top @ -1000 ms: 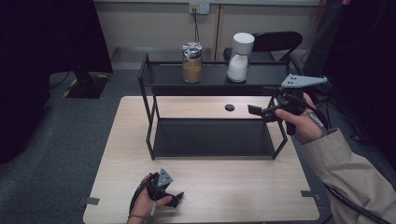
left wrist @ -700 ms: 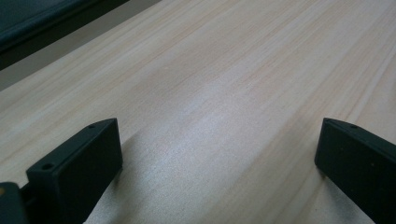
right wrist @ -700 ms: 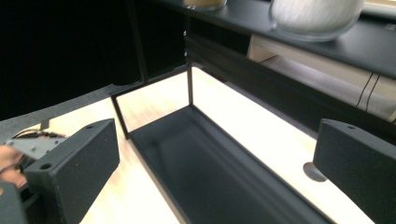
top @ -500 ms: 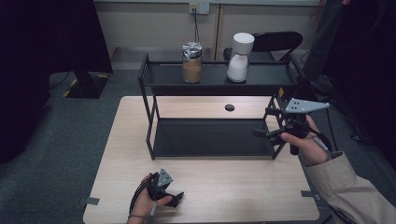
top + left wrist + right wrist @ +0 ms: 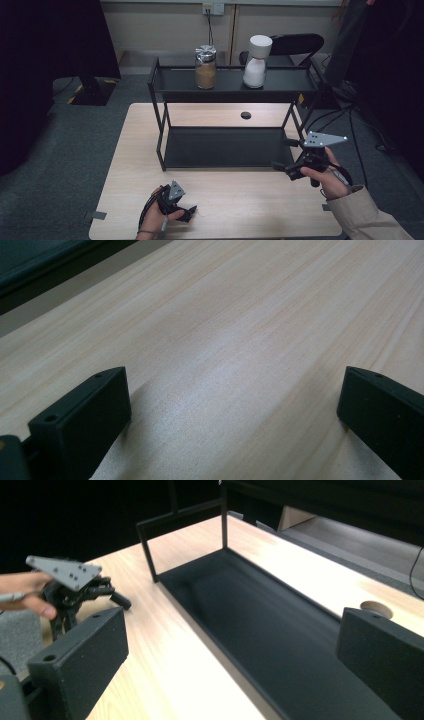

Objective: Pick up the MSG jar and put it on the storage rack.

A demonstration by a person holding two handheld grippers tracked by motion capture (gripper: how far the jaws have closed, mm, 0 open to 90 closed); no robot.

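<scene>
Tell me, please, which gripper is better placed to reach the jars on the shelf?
Probably the right gripper: it hovers open beside the shelf holding both jars. The left gripper rests at the table's near edge.

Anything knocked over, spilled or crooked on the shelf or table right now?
Nothing stands out. The jar and the white bottle stand upright on the rack's top shelf, its lower shelf is bare, and both tools, left and right, are open and hold nothing.

text: none legible | labels: none | numbers: none | signs: none
</scene>
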